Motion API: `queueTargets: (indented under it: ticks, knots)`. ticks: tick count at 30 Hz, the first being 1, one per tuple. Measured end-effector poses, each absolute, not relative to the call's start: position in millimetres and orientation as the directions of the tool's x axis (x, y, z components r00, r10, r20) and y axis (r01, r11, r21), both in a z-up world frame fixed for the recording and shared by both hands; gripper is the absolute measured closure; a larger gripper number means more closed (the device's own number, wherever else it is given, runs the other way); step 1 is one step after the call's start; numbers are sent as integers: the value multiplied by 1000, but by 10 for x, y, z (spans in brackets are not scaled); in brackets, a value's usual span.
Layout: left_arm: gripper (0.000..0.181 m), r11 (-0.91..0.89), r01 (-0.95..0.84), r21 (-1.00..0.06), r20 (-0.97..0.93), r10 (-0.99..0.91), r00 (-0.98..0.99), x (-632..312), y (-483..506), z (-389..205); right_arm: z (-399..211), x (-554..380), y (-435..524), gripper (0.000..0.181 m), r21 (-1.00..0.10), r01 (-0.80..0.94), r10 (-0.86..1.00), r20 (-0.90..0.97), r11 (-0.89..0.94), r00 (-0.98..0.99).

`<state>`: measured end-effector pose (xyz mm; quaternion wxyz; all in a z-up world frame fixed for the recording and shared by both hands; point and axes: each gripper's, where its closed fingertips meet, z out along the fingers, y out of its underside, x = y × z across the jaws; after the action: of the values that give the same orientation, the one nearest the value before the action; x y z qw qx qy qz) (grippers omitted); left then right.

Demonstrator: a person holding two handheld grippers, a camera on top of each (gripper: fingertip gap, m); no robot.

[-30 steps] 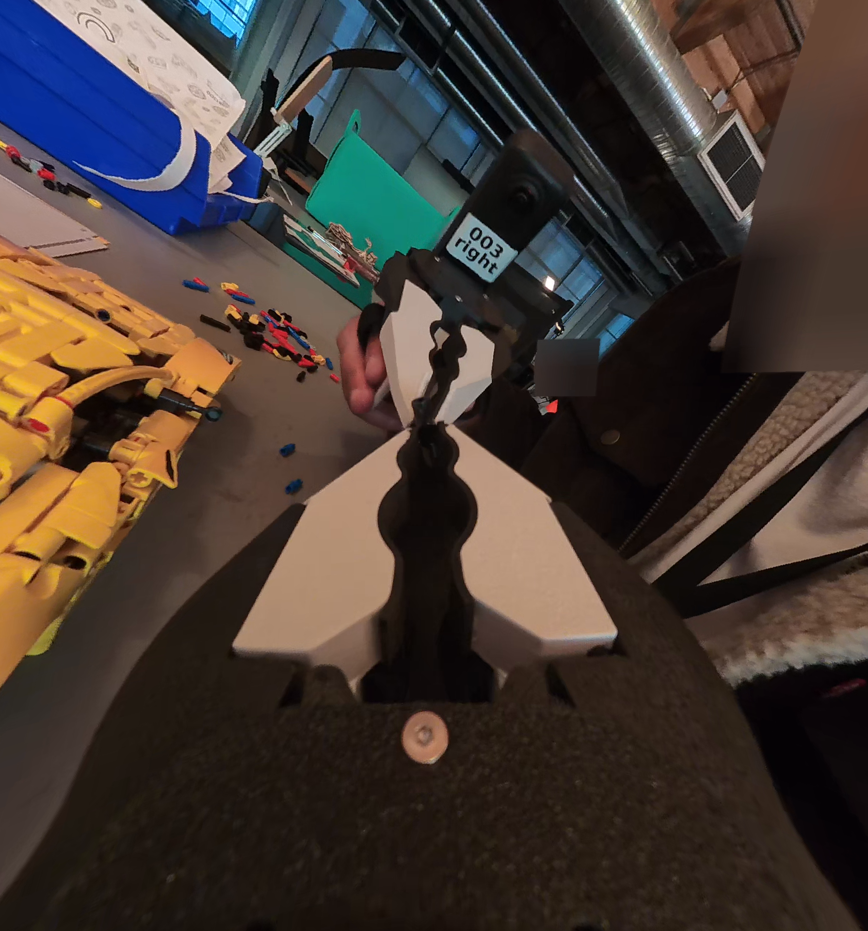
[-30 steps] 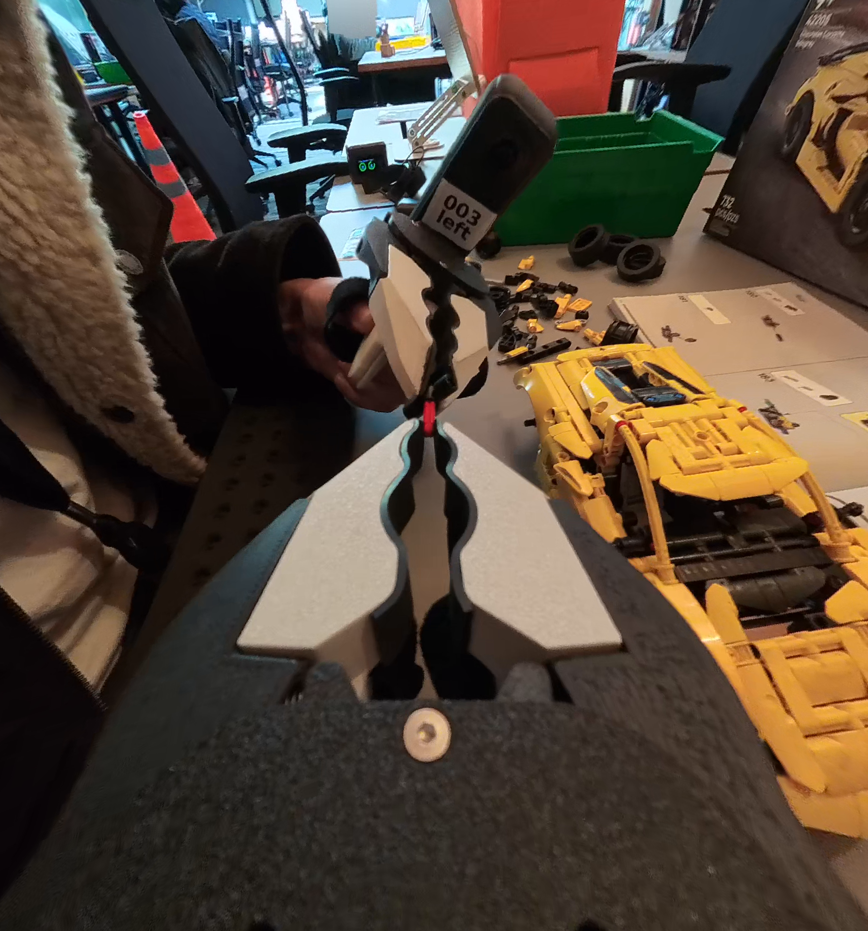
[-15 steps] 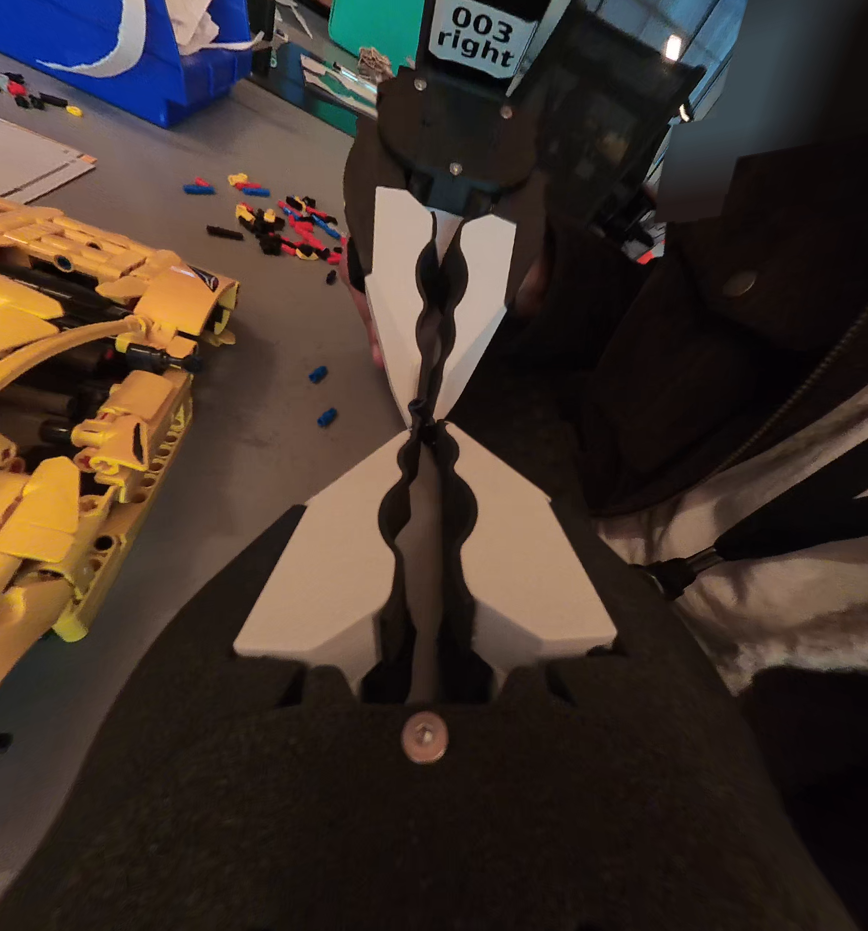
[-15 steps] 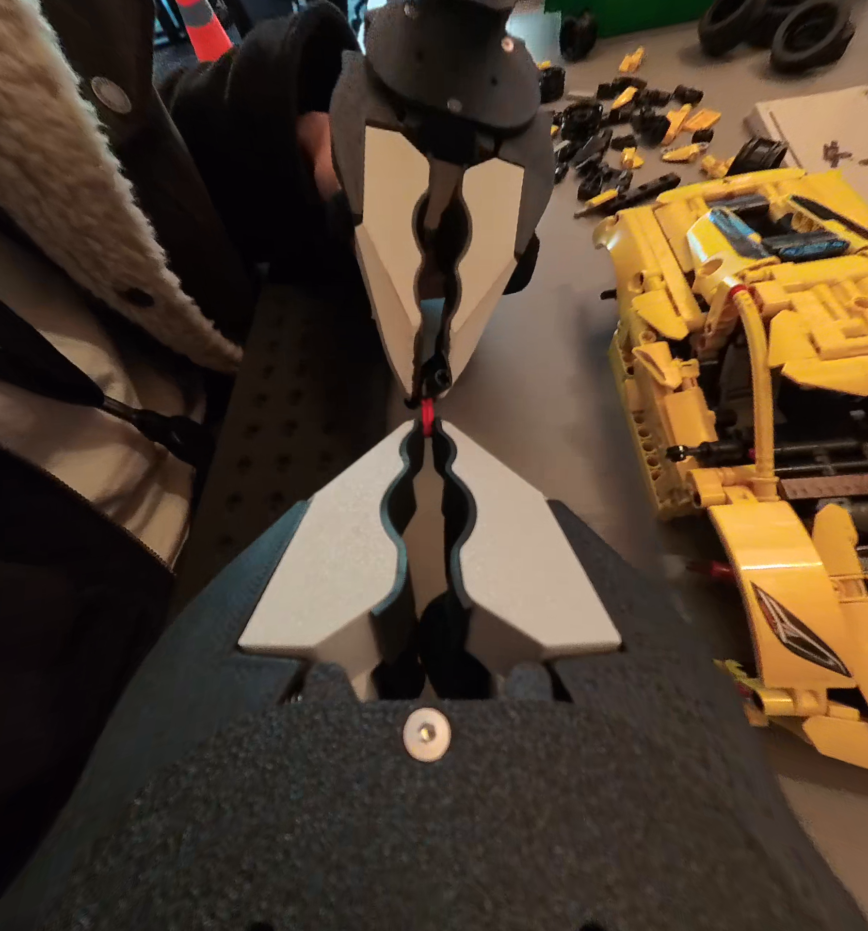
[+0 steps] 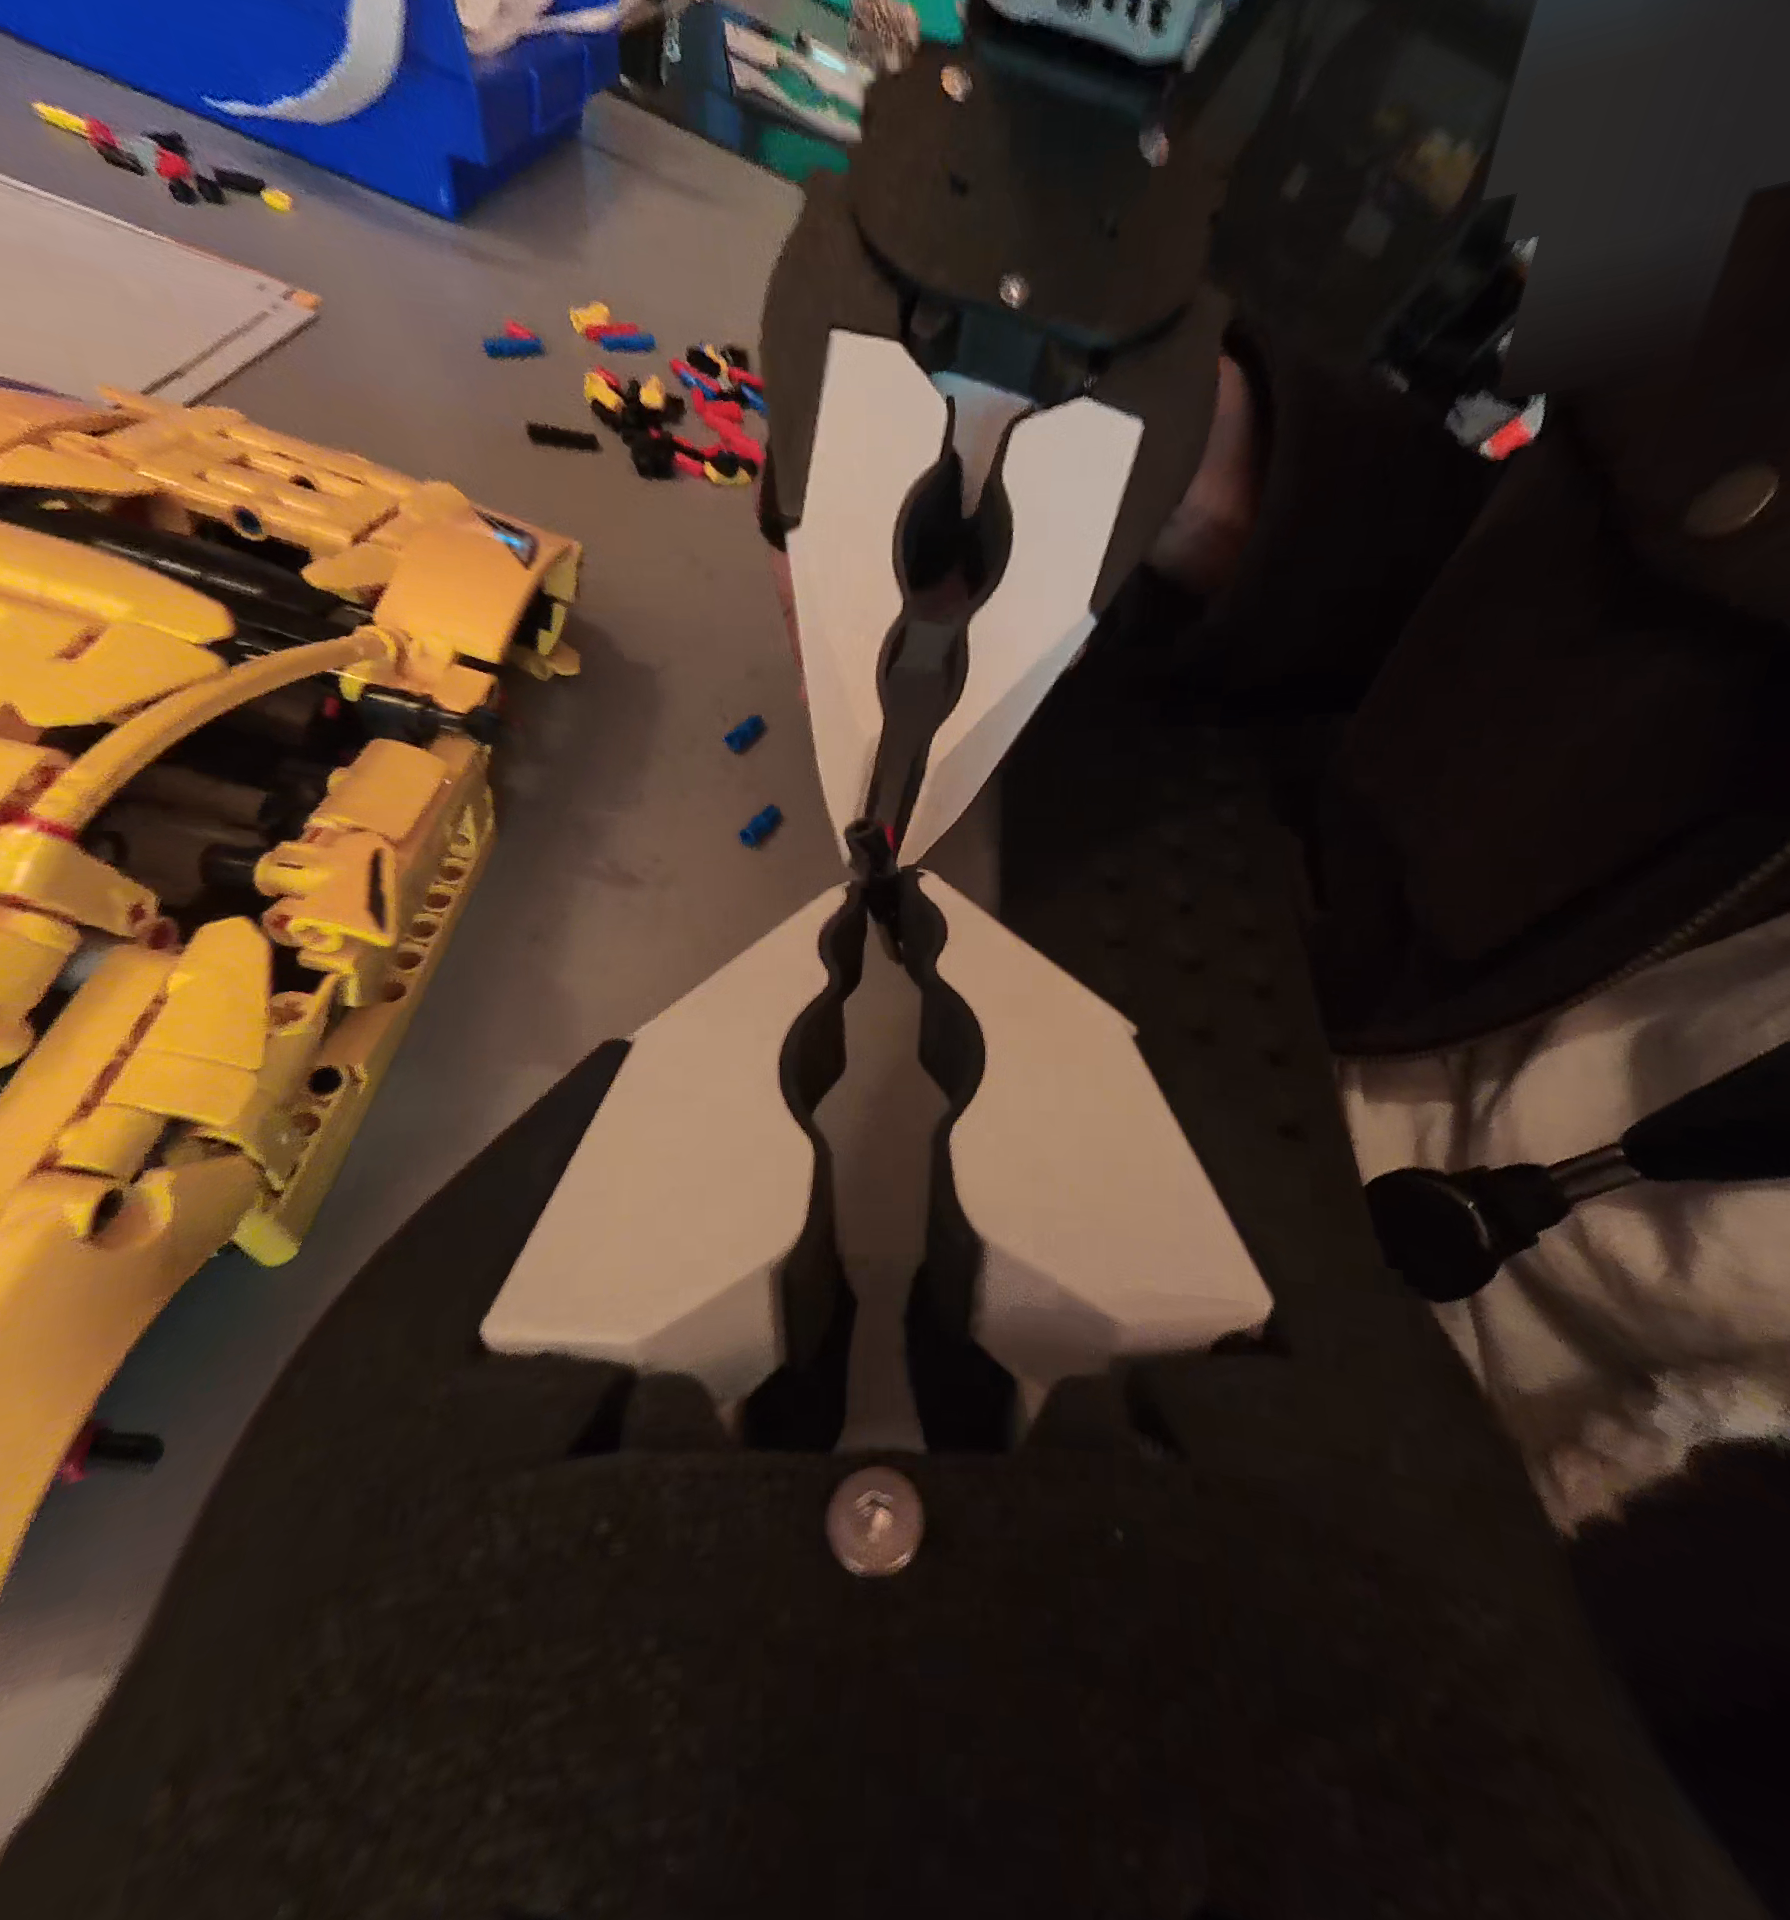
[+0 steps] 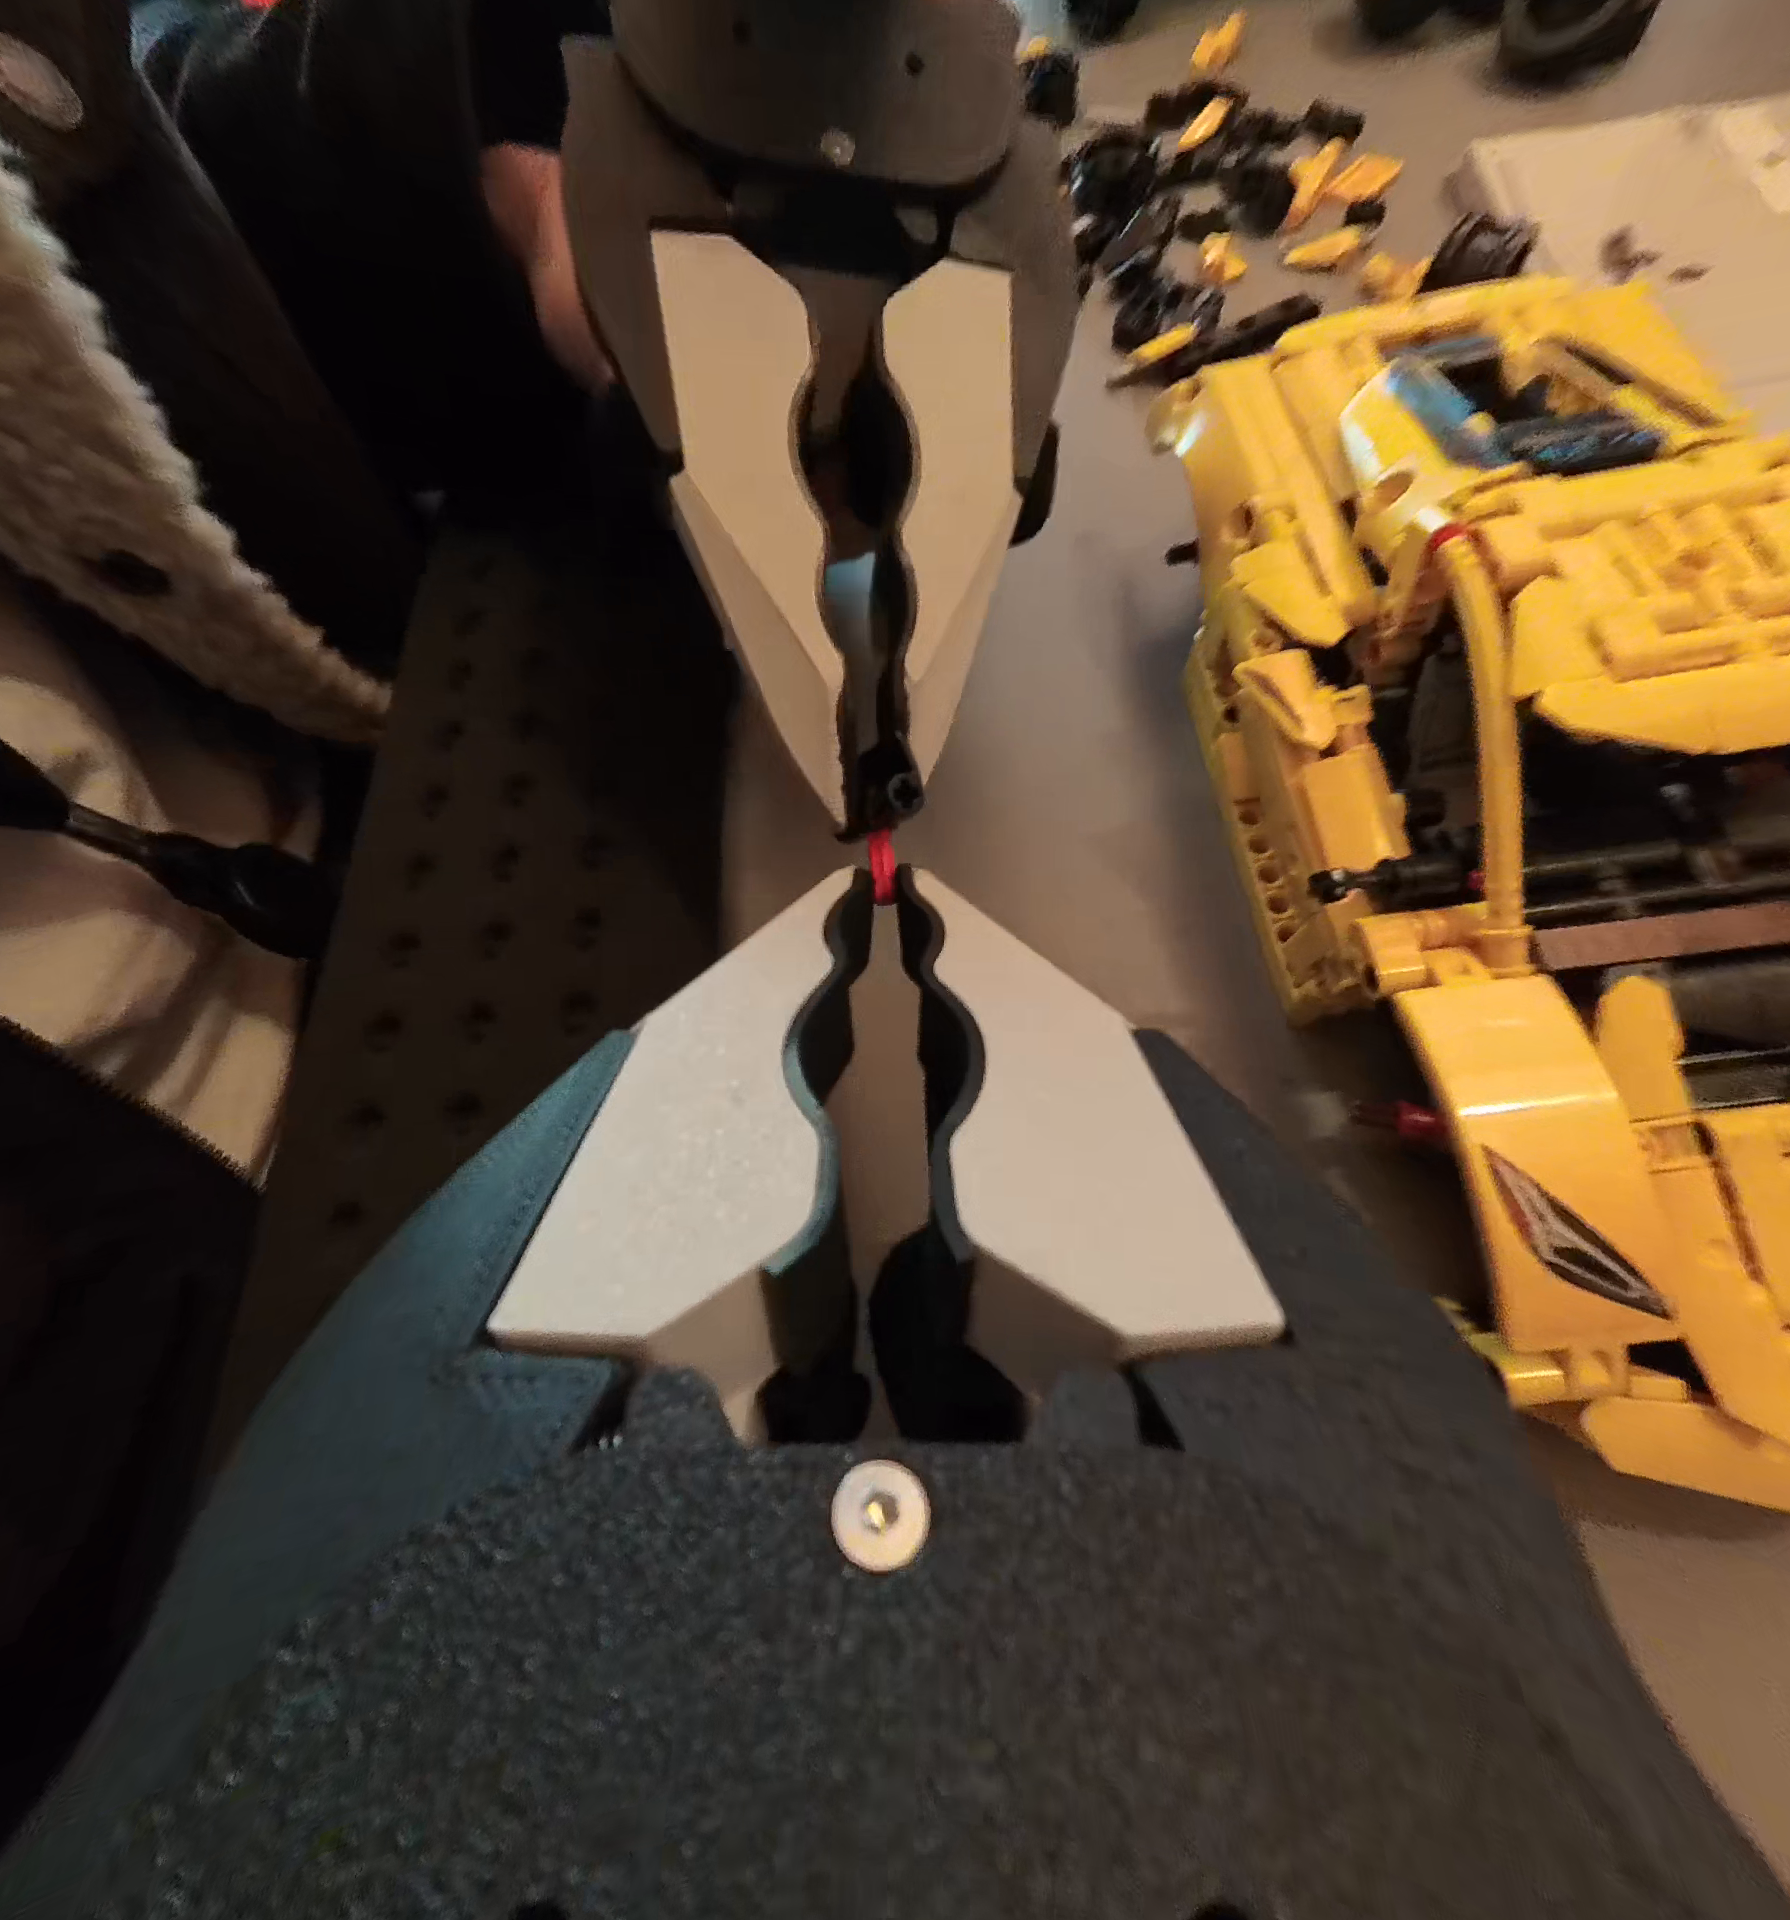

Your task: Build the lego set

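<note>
Left wrist view shows the left gripper (image 5: pixel 883 894) with its tips closed on a small black connector piece (image 5: pixel 878 891), and the right gripper (image 5: pixel 875 836) facing it tip to tip, both held in the air over the near edge of the grey table (image 5: pixel 642 644). Right wrist view shows the right gripper (image 6: pixel 878 878) clamped on a short red pin (image 6: pixel 880 860), with the left gripper (image 6: pixel 883 800) opposite it pinching the black connector piece (image 6: pixel 893 790); the red pin's far end meets the black piece, though whether it is seated inside cannot be determined. Both pairs of tips are drawn together on their parts, with only a narrow gap visible further back along the fingers. The partly built yellow car model (image 5: pixel 174 862) sits on the table to the left of the grippers in the left wrist view and to the right in the right wrist view (image 6: pixel 1556 831), well apart from both tools. Loose red, blue, yellow and black parts (image 5: pixel 673 416) lie scattered on the table beyond the model, with two small blue pins (image 5: pixel 751 779) nearer the grippers. A blue bin (image 5: pixel 351 94) stands at the far table edge. A second scatter of black and yellow pieces (image 6: pixel 1223 229) lies beyond the model in the right wrist view. A person's fleece-lined jacket (image 6: pixel 101 468) fills the near side.
</note>
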<state>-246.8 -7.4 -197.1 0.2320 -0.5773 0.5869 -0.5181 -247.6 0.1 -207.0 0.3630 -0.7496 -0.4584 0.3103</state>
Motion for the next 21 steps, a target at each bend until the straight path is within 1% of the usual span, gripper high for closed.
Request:
queueTargets:
  ticks: [5, 8, 10, 12, 14, 16, 17, 19, 21]
  knots:
    - [175, -341, -310, -887, 413, -888, -204, -2481, 88, -1724, -1789, -2490, 187, 175, -912, 324, 883, -78, -250, 462]
    - [175, -419, -211, -883, 453, -878, -154, -2514, 277, -1594, -1675, -2423, 328, 161, -937, 278, 838, -28, -213, 545]
    - [175, -507, -103, -856, 517, -848, -119, -2570, 463, -1476, -1533, -2407, 401, 156, -957, 225, 795, -8, -181, 606]
    - [175, -597, 4, -802, 591, -795, -138, -2643, 593, -1345, -1340, -2435, 494, 142, -981, 165, 720, 45, -98, 693]
    - [175, -663, 109, -740, 646, -747, -159, -2701, 699, -1236, -1176, -2496, 561, 138, -989, 148, 626, 125, 16, 770]
    - [175, -728, 191, -658, 699, -685, -203, -2744, 764, -1158, -1087, -2537, 638, 138, -973, 204, 510, 229, 106, 829]
    - [175, -759, 219, -614, 724, -651, -227, -2755, 784, -1143, -1075, -2584, 664, 138, -960, 250, 482, 281, 129, 830]
    - [175, -811, 250, -529, 760, -583, -286, -2751, 775, -1123, -1090, -2689, 709, 138, -944, 295, 469, 329, 146, 820]
    - [176, -841, 268, -470, 774, -539, -332, -2720, 733, -1106, -1135, -2751, 761, 136, -940, 312, 471, 338, 136, 815]
